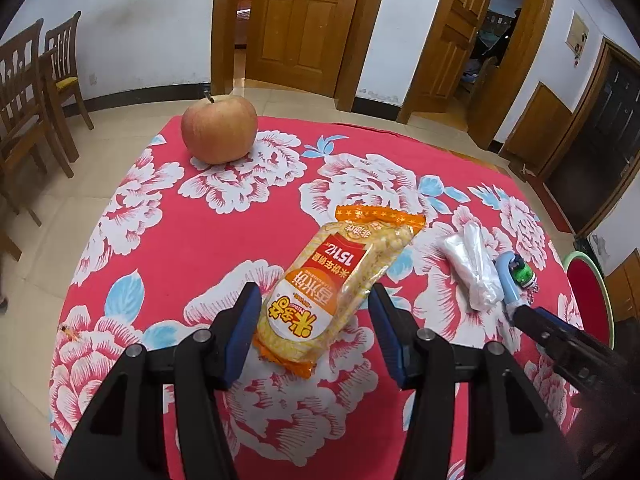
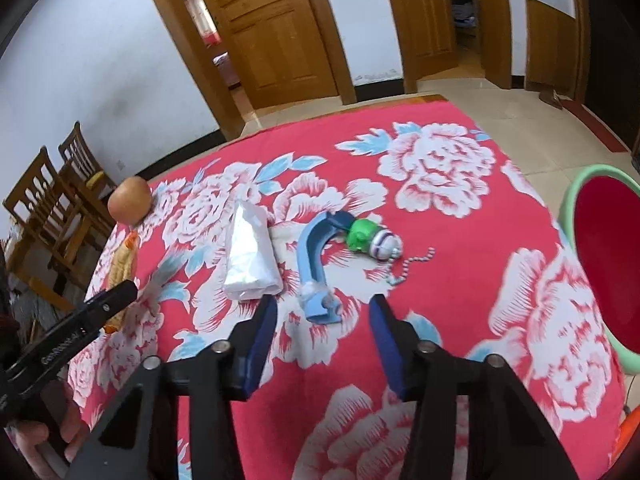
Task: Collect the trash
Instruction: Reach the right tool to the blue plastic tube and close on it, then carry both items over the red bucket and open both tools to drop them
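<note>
A: Where is the snack packet (image 1: pixel 334 286) against the left gripper (image 1: pixel 314 312)?

B: Its near end lies between the spread fingers, close to both pads, though I can't tell whether either touches it. The rest runs away ahead and to the right on the flowered tablecloth (image 1: pixel 168 240).

A: And the right gripper (image 2: pixel 323 314)?

B: Jaws apart, nothing pinched. The blue plastic piece (image 2: pixel 312 264) lies just ahead, its near end between the fingertips. The white plastic bag (image 2: pixel 250 258) sits ahead-left, the green toy (image 2: pixel 364 234) further ahead, the red basin (image 2: pixel 608 256) far right.
</note>
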{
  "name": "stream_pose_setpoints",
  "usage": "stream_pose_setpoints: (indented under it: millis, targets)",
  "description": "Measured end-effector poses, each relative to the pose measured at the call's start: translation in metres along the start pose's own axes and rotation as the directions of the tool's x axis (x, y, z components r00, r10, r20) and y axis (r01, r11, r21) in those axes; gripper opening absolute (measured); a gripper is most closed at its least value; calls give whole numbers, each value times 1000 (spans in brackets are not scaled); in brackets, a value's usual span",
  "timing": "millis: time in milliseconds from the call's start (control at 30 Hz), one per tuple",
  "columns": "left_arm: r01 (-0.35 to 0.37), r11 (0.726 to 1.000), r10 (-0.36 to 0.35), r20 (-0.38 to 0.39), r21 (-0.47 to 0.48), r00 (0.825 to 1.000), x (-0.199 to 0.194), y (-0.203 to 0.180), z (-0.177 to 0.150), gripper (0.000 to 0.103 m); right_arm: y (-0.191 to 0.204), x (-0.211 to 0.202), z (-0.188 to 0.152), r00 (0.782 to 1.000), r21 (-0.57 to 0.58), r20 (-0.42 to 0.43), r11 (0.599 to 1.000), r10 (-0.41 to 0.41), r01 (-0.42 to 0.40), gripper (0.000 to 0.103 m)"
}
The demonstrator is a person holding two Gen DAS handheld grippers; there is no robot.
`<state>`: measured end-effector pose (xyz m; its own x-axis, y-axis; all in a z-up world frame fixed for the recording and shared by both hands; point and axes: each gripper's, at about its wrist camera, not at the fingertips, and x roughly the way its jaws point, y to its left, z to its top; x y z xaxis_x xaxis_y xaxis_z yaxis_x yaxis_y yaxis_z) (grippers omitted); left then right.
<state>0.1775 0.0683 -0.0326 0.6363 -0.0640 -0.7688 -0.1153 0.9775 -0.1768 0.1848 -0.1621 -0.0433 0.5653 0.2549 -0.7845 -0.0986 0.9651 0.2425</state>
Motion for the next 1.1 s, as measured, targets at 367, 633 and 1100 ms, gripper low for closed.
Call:
stream_pose_setpoints:
  millis: [367, 633, 1100]
  targets:
    - [16, 1000, -16, 7, 6, 1000, -2, -3, 0, 55, 7, 7, -3, 1000, -42, 14, 999, 8, -8, 24]
    - [15, 1000, -15, 14, 22, 1000, -4, -8, -3, 55, 3, -28, -19, 994, -20, 59, 996, 92, -91, 24]
    - [48, 991, -52, 24, 123, 998, -7, -37, -11, 55, -44, -96, -48, 982, 67, 183, 997, 35, -48, 24]
